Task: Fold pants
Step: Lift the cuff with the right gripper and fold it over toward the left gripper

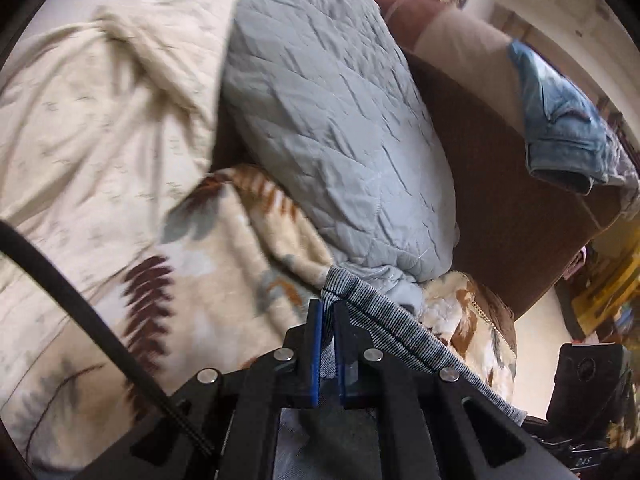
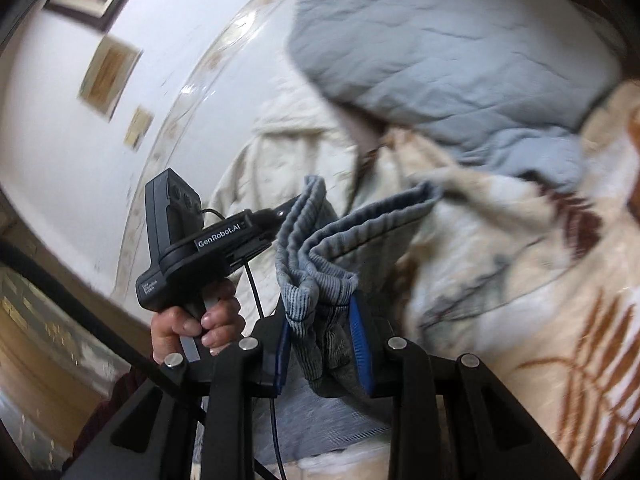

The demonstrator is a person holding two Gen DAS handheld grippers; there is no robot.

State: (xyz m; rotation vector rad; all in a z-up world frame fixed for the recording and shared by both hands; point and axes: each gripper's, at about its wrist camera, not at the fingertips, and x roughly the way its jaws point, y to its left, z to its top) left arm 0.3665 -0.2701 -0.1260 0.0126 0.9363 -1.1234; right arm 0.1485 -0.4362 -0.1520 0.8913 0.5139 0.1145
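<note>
Both tongs grip the grey pants.

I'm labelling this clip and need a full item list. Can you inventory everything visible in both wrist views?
Pants: one, grey ribbed knit, ribbed edge clamped in both grippers, lifted over the bed.
Quilted comforter: one, pale grey-blue, bunched on the bed.
Fleece blanket: one, cream with brown and grey leaf print, under the pants.
Cream bedspread: one, off-white, beside the comforter.
Headboard: one, brown, behind the comforter.
Jeans: one, light blue denim, draped on the headboard.
Framed pictures: several, on the white wall.
Left gripper: black, blue pads, shut on pants.
Right gripper: black, blue pads, shut on pants.
Hand: one, gripping the left gripper's handle.
</note>
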